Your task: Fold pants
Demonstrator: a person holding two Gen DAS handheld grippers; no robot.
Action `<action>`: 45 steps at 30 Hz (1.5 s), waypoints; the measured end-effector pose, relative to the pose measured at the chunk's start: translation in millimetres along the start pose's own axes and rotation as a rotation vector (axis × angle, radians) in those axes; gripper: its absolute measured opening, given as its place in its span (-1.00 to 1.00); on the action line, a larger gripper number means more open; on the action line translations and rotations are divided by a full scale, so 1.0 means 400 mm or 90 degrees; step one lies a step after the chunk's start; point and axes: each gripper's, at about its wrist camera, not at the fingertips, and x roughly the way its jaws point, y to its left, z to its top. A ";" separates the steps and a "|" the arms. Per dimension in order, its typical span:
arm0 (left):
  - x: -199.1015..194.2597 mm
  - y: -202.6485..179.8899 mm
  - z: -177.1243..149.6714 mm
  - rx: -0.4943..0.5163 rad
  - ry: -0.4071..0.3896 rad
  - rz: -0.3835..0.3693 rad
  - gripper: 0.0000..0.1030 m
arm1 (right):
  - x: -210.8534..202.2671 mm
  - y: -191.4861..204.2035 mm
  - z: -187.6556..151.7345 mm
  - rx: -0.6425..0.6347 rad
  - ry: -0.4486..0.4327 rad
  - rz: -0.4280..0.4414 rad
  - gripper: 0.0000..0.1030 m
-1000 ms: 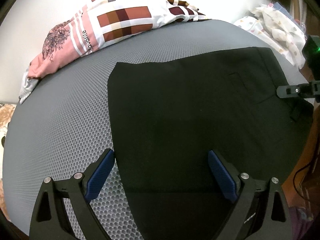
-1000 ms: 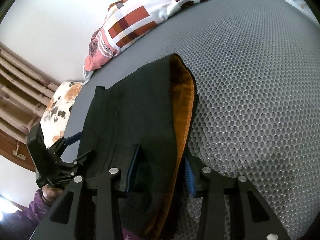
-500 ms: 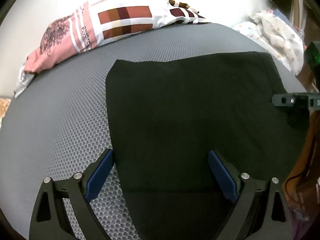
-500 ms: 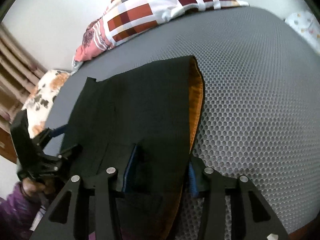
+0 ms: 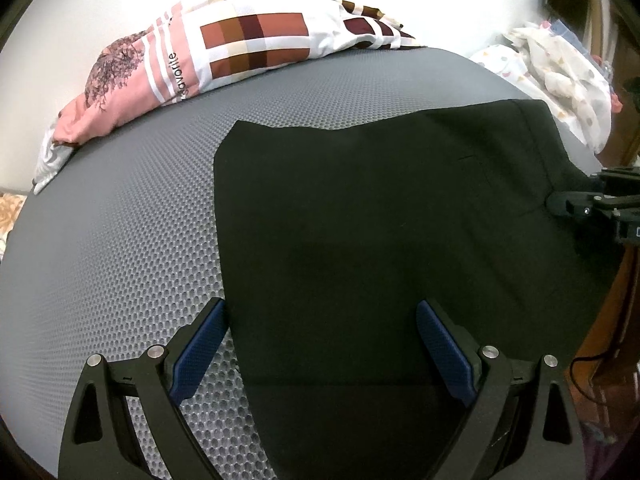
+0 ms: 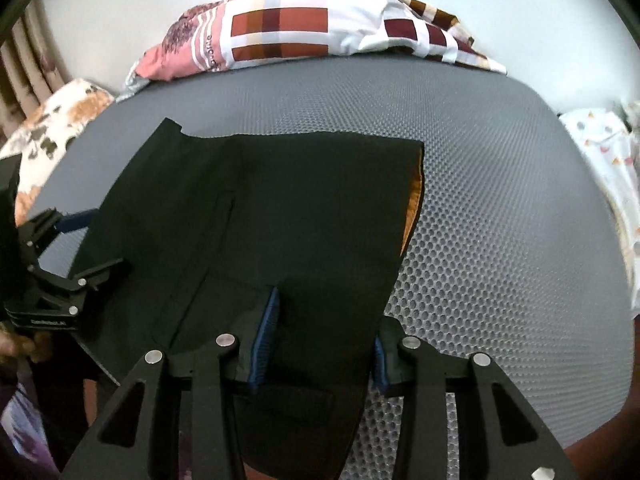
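Black pants (image 5: 380, 220) lie folded flat on the grey honeycomb mat (image 5: 120, 220). In the right wrist view the pants (image 6: 280, 208) show an orange lining at the right edge. My left gripper (image 5: 320, 344) is open, its blue pads astride the near left edge of the pants. My right gripper (image 6: 324, 340) stands partly open, the waist end of the pants between its blue pads; no grip shows. It also shows at the right edge of the left wrist view (image 5: 592, 204). The left gripper shows at the left of the right wrist view (image 6: 52, 276).
A checked pillow (image 5: 248, 40) lies along the far edge against the white wall. White patterned cloth (image 5: 560, 80) is piled at the far right. A floral cushion (image 6: 52, 128) sits off the mat's left. A cable (image 5: 592, 360) hangs by the wooden edge at right.
The right gripper has swung round to face the pillow, and the raised waist edge has come down flat on the mat. The left gripper has hardly moved.
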 end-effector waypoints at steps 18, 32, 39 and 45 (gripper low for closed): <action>0.001 0.009 -0.002 -0.006 -0.004 -0.004 0.87 | -0.005 0.039 0.011 -0.038 -0.003 -0.056 -0.31; 0.001 0.012 -0.002 -0.012 -0.003 -0.009 0.87 | -0.012 0.061 0.015 -0.063 -0.004 -0.084 -0.31; 0.009 0.021 0.000 -0.018 0.000 -0.023 0.87 | -0.011 0.064 0.016 -0.066 -0.003 -0.087 -0.31; 0.017 0.033 0.002 -0.035 0.015 -0.054 0.87 | -0.006 0.066 0.020 -0.069 -0.001 -0.090 -0.31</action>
